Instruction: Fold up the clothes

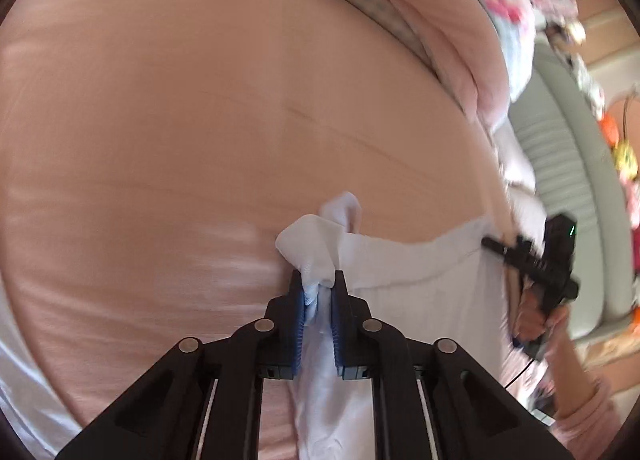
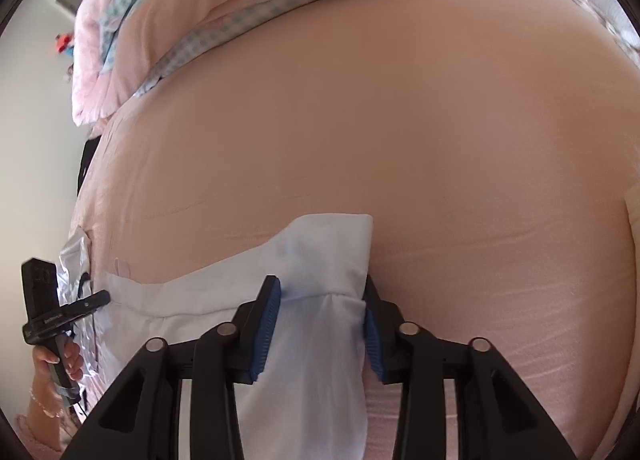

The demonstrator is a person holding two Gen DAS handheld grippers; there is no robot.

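Two grippers are working on one pale white garment (image 2: 304,260) that is lying on the pink bed sheet (image 1: 180,119). Judging from this, the folding is only at its beginning: the cloth is looking spread in a long band between both tools, its near edge bunched, and no neat fold is showing yet. The left gripper (image 1: 319,288) is pinching a crumpled corner of the garment, its blue pads (image 1: 301,312) pressed together on the fabric. The right gripper (image 2: 320,302) is standing over the other end with its jaws apart; the cloth is passing between them, but the pads are not pressing it as far as I can see. Both tools are pointing steeply down to the bed. A rumpled pink quilt (image 2: 200,11) is lying at the far side
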